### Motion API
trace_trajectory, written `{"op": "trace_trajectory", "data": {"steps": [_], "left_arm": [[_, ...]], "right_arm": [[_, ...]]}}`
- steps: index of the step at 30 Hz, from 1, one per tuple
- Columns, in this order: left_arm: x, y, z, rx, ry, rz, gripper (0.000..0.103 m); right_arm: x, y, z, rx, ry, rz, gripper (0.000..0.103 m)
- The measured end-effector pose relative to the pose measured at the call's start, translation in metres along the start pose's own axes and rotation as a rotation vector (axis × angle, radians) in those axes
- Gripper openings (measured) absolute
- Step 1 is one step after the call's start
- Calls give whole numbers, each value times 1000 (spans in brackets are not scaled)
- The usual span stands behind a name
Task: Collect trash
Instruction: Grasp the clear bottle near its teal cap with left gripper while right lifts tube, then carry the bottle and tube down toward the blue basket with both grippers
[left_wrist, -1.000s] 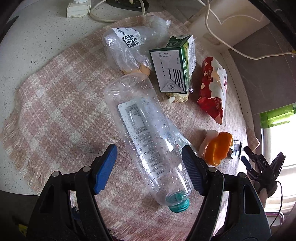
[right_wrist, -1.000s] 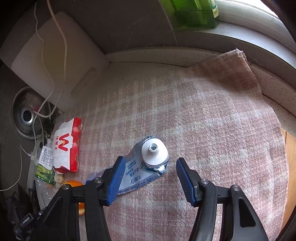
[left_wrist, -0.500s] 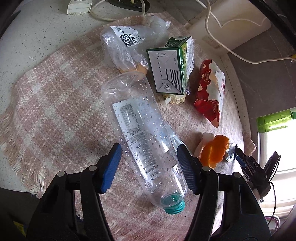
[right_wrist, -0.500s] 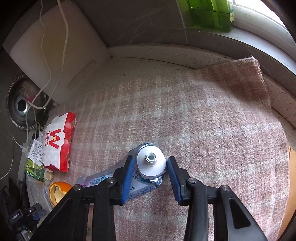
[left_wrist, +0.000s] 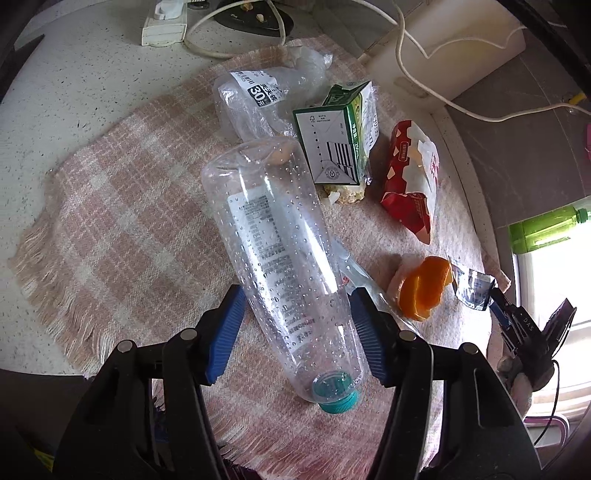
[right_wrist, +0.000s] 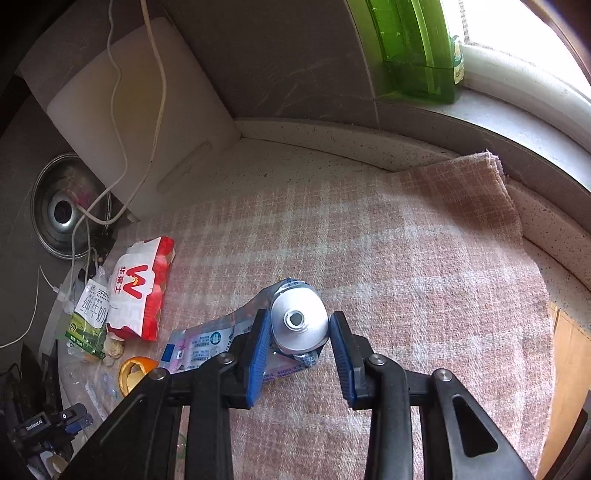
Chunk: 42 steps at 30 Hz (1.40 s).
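A: Both tongs narrowed since the last frame. Left gripper (left_wrist: 295, 328) brackets the bottle (left_wrist: 280, 258) lying on the cloth (left_wrist: 122, 221); contact uncertain.

B: Handling?

A: Light, slick, crushable; I'd grip mid-body. Right gripper (right_wrist: 297, 338) pinches the tube (right_wrist: 299, 321) shoulder: soft, stiffest there.

Pink plaid cloth (right_wrist: 424, 258) on speckled counter (left_wrist: 74, 92); white cutting board (right_wrist: 122, 110); power strip (left_wrist: 162, 27).
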<state>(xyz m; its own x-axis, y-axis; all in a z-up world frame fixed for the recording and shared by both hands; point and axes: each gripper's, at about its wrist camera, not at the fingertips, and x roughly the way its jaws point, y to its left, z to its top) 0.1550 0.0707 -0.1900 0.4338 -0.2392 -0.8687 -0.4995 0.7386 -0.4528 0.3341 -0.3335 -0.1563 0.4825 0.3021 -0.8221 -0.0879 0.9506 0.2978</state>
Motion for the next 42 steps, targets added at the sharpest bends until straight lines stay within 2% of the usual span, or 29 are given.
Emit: {"op": "trace_trajectory", "data": {"steps": [3, 4, 11, 20, 30, 34, 42], "left_arm": [[-9, 0, -4, 9, -8, -4, 60], [-13, 1, -5, 13, -11, -6, 60], [-33, -3, -16, 44, -47, 3, 58], [-64, -7, -38, 116, -97, 16, 55], [-99, 11, -66, 150, -115, 35, 54], [-110, 21, -77, 166, -101, 17, 54], [-126, 45, -102, 239, -72, 28, 54]], "right_arm": [[-16, 2, -2, -28, -24, 4, 32], [-21, 3, -2, -36, -31, 10, 27], [-42, 17, -8, -88, -71, 17, 26], [-84, 30, -23, -98, -135, 83, 26], [-126, 61, -69, -210, -113, 150, 26], [-137, 74, -90, -226, -99, 172, 26], [-158, 112, -143, -276, -71, 165, 26]]}}
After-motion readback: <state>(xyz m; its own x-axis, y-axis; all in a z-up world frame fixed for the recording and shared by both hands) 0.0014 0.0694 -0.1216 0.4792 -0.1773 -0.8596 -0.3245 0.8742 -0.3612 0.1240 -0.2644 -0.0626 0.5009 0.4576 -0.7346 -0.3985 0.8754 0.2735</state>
